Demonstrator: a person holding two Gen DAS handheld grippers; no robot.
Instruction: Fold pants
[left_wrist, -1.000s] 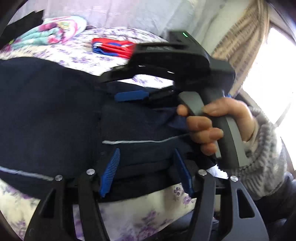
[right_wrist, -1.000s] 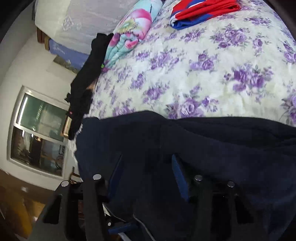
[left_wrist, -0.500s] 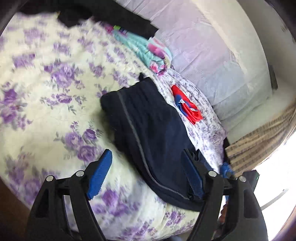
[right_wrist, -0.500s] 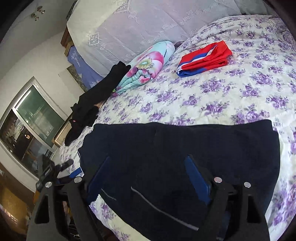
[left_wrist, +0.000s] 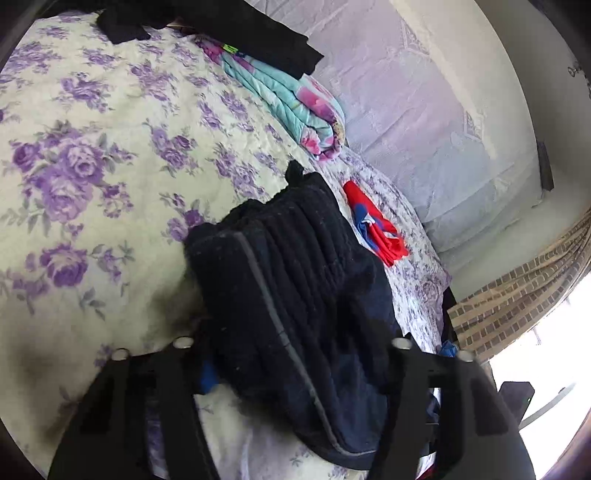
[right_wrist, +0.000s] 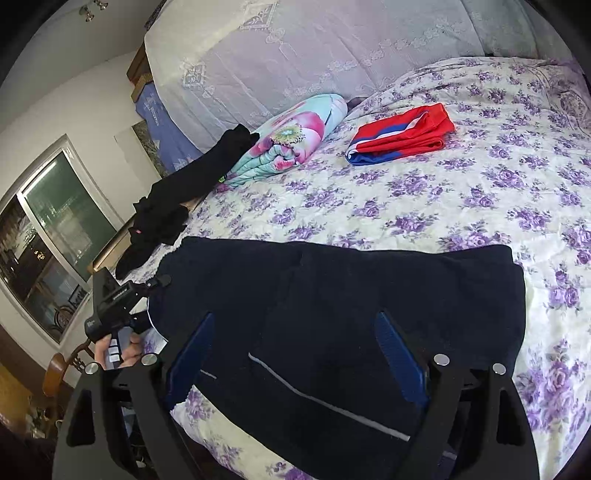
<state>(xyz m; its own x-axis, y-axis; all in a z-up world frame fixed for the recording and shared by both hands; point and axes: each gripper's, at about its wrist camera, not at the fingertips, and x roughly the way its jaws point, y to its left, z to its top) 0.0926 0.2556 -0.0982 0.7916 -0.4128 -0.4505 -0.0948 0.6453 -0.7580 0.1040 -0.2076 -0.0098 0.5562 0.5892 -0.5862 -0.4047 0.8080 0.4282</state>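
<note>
Dark navy pants (right_wrist: 369, 295) with a thin grey side stripe lie folded across the near part of the flowered bed (right_wrist: 480, 192). In the left wrist view the pants (left_wrist: 295, 280) run away from me, and their near end bunches up and fills the gap between the jaws. My left gripper (left_wrist: 295, 369) is closing on that end; one blue pad (left_wrist: 208, 376) touches the cloth and the other is hidden. The right wrist view shows the left gripper (right_wrist: 153, 302) at the pants' left edge, held by a hand. My right gripper (right_wrist: 295, 350) hovers over the pants, its jaws opening wide and gripping nothing.
A folded red and blue garment (right_wrist: 400, 134) lies farther up the bed. A rolled floral blanket (right_wrist: 288, 140) and black clothes (right_wrist: 184, 192) sit by the lace-covered headboard (right_wrist: 314, 48). A window (right_wrist: 48, 236) and a wooden chair (right_wrist: 62, 365) are left of the bed.
The left gripper swung away from the right one to the pants' end and narrowed on the cloth. The right gripper let go, opened wide and drew back upward.
</note>
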